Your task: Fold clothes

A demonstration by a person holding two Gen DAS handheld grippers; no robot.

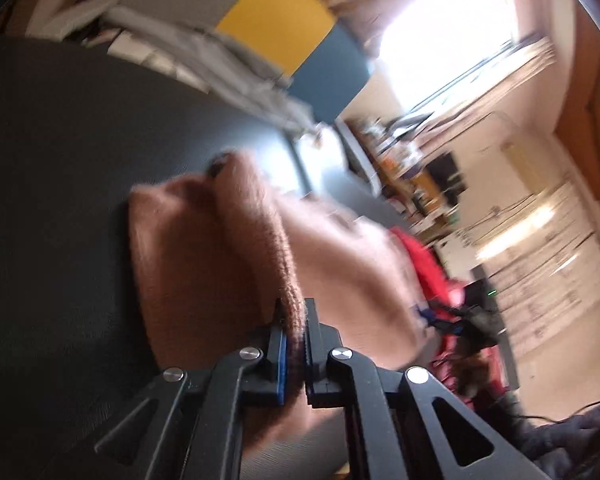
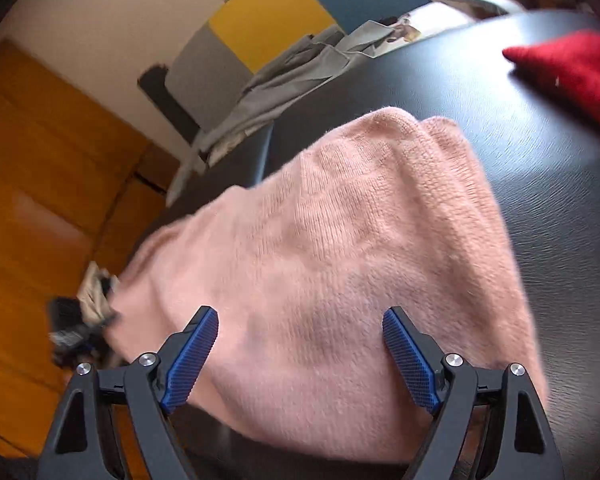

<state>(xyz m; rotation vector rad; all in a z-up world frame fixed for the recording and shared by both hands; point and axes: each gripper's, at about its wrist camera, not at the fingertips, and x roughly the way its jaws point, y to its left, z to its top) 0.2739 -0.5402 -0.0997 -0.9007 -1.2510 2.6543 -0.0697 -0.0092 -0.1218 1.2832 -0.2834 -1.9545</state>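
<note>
Left wrist view shows my left gripper (image 1: 294, 316) clamped on a thick ribbed edge of the pink sweater (image 1: 204, 248), the knit pinched tight between the two pads, with the rest of the garment running away ahead of the fingers and draping down onto the dark table (image 1: 60, 160). Ahead and to the right of that gripper, past the pink fabric, a red garment (image 1: 424, 264) lies blurred, and further off a heap of grey clothes (image 1: 236, 68) sits along the far edge of the table. From the right wrist, my right gripper (image 2: 300, 336) stands with its jaws wide apart, the blue pads (image 2: 194, 356) on either side of the sweater's near part without pinching it; the cloth spreads out ahead of the fingers over the table top, its far end bunched into soft ridges. Ahead and to the right sits the red garment (image 2: 572, 68), well apart from the pink one. I judge the fold as barely begun: the sweater is rumpled, no clean crease is visible, and the red and grey pieces appear untouched, so most of the work is left.
</note>
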